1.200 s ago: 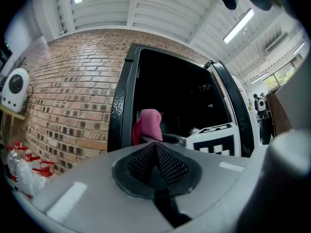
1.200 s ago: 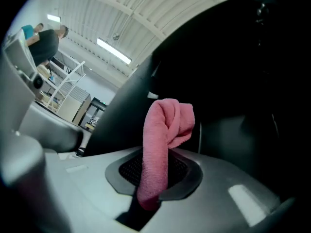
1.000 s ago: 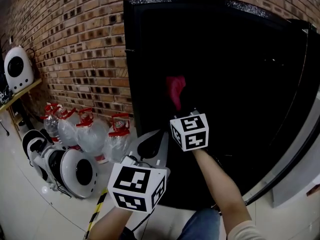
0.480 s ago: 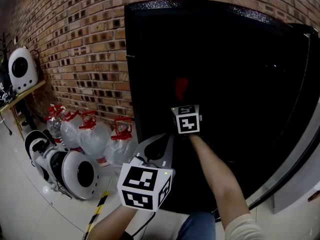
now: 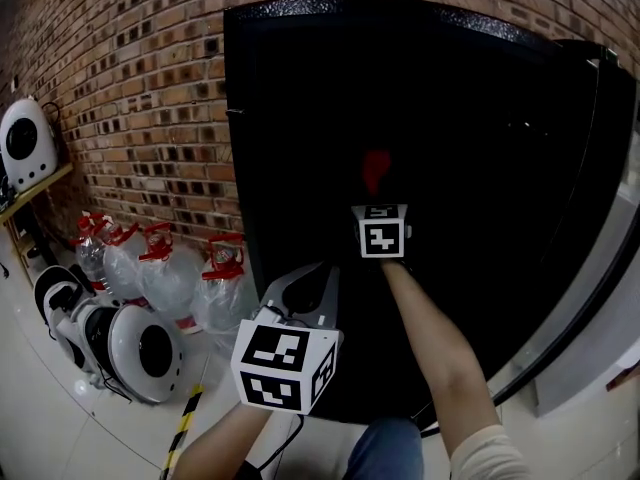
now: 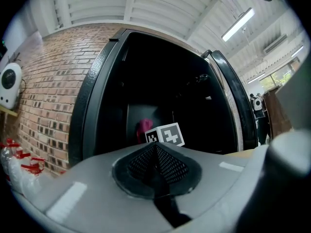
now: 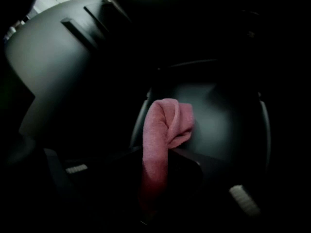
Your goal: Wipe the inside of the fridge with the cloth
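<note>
Inside the fridge [image 5: 262, 118], pink cloth [image 7: 164, 130]

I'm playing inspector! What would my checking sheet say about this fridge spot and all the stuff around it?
Surface: inside of the fridge is too dark to tell whether it is clean or dirty.
Job's things: pink cloth, bunched up, inside the fridge.
Clutter: water jugs with red tops and round white machines on the floor to the left.
Grippers: right tool shut on the cloth; left tool shut, empty, outside the fridge.
Cables: one black cable below the left tool.
Surroundings: brick wall, pale tiled floor with striped tape, fridge door open at right.
</note>
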The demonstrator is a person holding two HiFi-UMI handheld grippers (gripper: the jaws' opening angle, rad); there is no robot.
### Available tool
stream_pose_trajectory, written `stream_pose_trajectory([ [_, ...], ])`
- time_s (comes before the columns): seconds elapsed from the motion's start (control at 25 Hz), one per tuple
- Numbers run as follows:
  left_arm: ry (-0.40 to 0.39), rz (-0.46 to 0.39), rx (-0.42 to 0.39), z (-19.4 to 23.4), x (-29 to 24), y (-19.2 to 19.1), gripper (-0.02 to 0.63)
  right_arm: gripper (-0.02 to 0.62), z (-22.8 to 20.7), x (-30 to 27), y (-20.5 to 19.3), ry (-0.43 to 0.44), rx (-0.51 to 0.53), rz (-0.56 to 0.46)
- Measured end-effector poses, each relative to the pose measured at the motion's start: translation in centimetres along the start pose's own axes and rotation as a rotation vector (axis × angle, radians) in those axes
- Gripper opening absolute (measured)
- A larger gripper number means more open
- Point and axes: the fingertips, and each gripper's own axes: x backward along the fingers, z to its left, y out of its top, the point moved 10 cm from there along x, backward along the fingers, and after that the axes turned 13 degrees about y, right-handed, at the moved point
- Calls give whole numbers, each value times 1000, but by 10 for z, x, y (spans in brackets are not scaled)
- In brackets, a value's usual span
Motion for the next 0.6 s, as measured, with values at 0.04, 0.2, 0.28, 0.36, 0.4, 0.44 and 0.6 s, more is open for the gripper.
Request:
stream_pose_trajectory([
  [0.04, -9, 0, 0, -3, -1, 0, 14, 58, -5, 5, 1, -16, 2, -2],
  [0.2, -43, -2, 0, -16, -6, -2, 14, 60, -28, 26, -2, -101, -29, -8],
  [0.28, -57, -2, 5, -21, -8, -3, 14, 60, -40, 36, -6, -149, -73, -9],
  [0.36, -72, 1, 9, -25, -9, -4, 14, 60, -51, 46, -11, -195, -131, -8],
  [0.4, -79, 3, 11, -27, -9, -5, 14, 60, -56, 51, -13, -219, -150, -2],
  [0.44, -85, 5, 12, -29, -9, -6, 14, 60, -60, 55, -15, -242, -156, 4],
  [0.6, -98, 9, 8, -33, -9, -8, 14, 60, -75, 68, -19, -313, -154, -5],
])
